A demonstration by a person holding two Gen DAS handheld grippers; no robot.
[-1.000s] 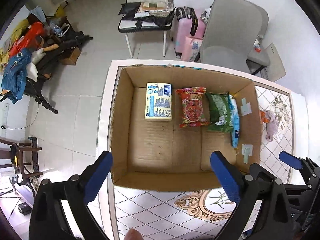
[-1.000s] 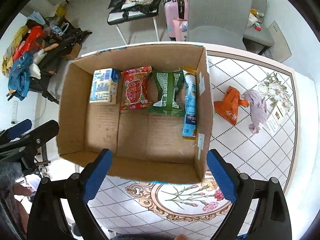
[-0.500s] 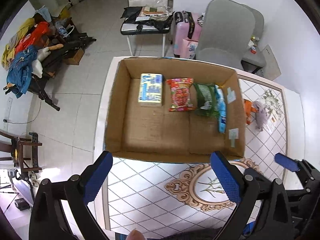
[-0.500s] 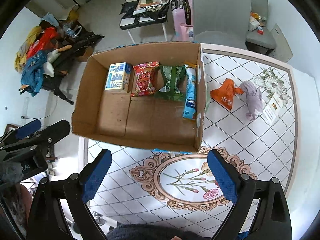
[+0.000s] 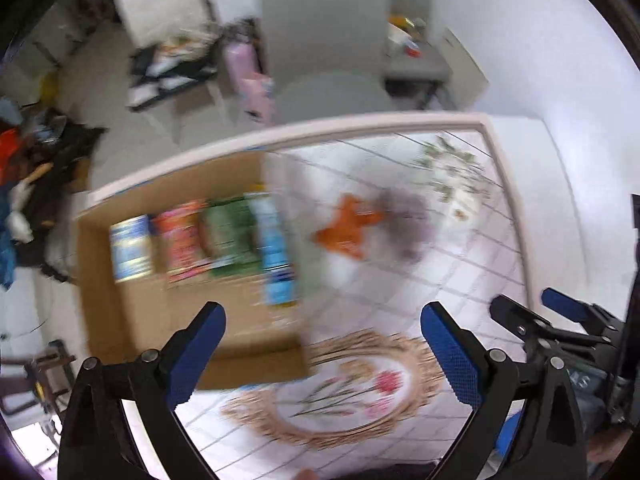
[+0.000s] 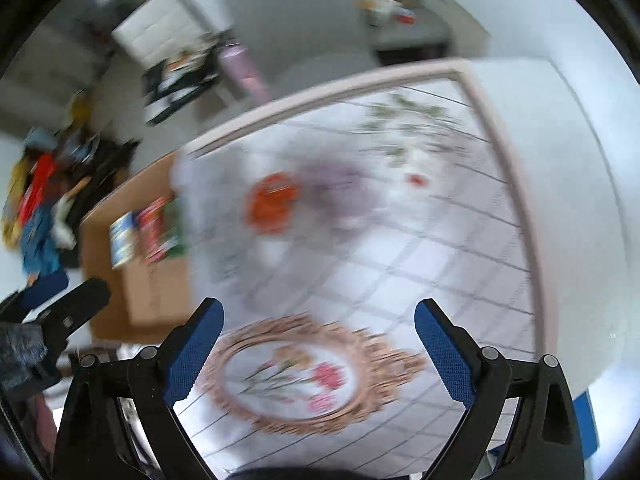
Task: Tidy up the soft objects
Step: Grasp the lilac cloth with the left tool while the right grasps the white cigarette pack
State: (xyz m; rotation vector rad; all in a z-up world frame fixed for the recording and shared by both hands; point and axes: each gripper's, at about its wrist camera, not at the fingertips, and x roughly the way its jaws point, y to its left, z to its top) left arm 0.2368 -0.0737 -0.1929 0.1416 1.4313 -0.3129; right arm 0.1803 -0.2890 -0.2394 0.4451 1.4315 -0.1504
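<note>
Both views blurred. Table (image 5: 516, 208) carries a cardboard box (image 5: 116, 320) on its left side, four packets (image 5: 208, 240) lined up inside. Orange cloth (image 5: 344, 232) and grey cloth (image 5: 408, 220) lie touching, right of the box. Left gripper (image 5: 322, 354) and right gripper (image 6: 318, 350) both spread wide, holding nothing.

Cardboard box (image 5: 120, 320) — 4 packets (image 5: 224, 240) inside

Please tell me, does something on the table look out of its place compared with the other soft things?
Yes. An orange item and a purple-grey one lie loose on the table, beside the cardboard box where four packets sit in a row. Both views are too blurred for detail.
</note>
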